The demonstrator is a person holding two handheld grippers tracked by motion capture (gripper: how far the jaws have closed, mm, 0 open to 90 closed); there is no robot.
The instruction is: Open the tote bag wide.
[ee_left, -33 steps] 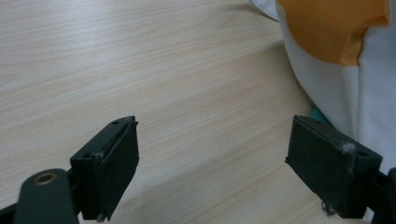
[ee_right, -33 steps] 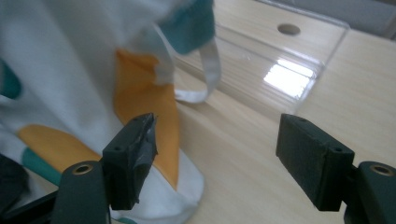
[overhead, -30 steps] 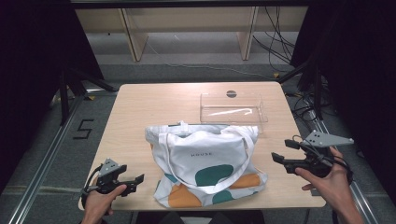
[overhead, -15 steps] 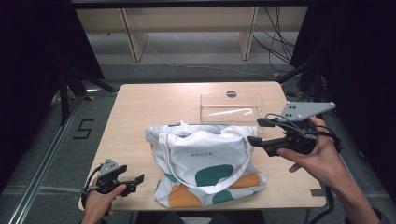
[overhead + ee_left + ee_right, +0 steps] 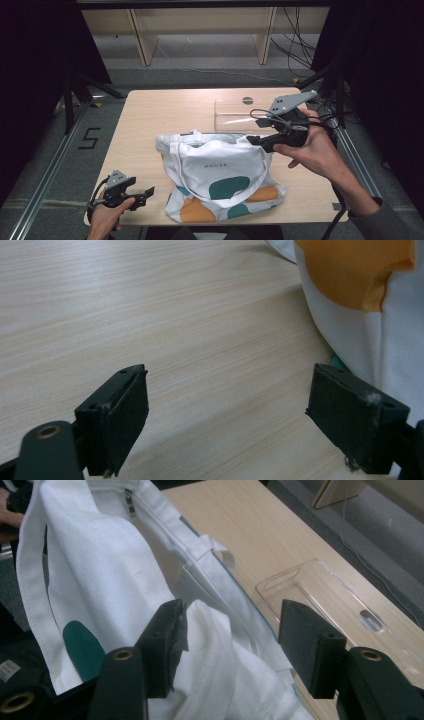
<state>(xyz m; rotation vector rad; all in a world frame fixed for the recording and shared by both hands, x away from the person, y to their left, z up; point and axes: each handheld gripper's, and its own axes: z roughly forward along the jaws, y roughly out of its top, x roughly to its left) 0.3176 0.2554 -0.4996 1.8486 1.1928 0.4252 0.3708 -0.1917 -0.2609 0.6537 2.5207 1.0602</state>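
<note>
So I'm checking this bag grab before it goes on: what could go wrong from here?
The right gripper has been closing its jaws around a loose fold of the tote bag; it may pinch only one layer and slip. The clear tray lies just behind the bag, so a pull could drag it. The left gripper is open, steadying nothing.

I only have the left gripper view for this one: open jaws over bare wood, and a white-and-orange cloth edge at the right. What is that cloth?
Observer: A white tote bag with green and orange shapes, lying on the table.
Operator: Where is the other hand?
Observer: The right hand-held gripper is at the bag's far right corner. Its jaws have just been closing, with white fabric between them but not yet pinched.
Operator: Anything else on the table?
Observer: A clear plastic tray lies just behind the bag.
</note>
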